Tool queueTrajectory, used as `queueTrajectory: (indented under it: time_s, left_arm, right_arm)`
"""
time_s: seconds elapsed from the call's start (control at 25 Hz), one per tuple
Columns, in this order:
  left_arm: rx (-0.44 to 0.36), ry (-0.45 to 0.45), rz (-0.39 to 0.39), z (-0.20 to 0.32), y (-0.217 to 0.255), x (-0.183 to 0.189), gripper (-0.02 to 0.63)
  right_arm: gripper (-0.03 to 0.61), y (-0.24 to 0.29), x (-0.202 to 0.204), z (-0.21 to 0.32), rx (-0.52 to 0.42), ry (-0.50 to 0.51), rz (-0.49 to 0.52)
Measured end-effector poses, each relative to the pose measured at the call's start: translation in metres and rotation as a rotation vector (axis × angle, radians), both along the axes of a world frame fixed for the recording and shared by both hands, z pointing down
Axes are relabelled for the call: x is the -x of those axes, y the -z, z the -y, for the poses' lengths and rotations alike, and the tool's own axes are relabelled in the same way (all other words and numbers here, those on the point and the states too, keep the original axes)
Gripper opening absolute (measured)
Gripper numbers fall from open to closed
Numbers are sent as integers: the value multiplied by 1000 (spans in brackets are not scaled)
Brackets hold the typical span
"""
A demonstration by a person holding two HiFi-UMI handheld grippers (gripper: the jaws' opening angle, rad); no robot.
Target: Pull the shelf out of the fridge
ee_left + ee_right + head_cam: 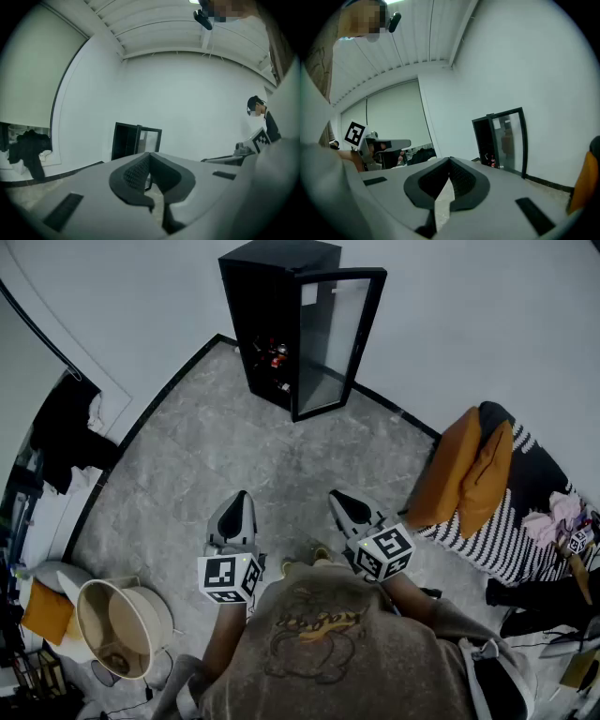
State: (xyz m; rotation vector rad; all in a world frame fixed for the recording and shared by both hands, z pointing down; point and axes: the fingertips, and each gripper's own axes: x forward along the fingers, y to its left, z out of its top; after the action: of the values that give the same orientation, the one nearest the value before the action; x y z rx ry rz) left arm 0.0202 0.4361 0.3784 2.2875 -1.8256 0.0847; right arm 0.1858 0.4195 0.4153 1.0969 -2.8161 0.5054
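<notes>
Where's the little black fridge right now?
In the head view the black fridge stands at top centre, on the grey floor against the white wall. Its glass door is swung open on the right side.

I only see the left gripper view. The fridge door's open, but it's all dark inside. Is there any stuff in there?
Observer: Yes. The head view shows small red things low down in the fridge.
Operator: Is the right gripper holding anything?
Observer: No. In its own view the right gripper is shut, with nothing in it.
Operator: What's over on the right side?
Observer: Orange cushions lying on a striped blanket.
</notes>
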Motion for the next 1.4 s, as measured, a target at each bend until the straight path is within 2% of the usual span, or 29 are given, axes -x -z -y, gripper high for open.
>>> queueTrajectory:
  time_s: [0.24,0.4,0.84,1.12,1.4]
  left_arm:
    - [9,-8,-13,-6,-3,5,5]
    - [-4,-29,-8,-9,-2,7,6]
    - [17,-57,3,-14,-20,23,5]
    - [0,-62,1,10,-24,33,5]
    - [19,-78,-35,51,-29,38,5]
  right_arm:
    - [20,2,7,-9,4,10,-13]
    - [20,7,10,-13,10,14,38]
    - [21,2,19,-5,-17,-36,53]
    - [21,-6,22,23,-40,-92,48]
    - [21,-17,39,53,-7,-71,74]
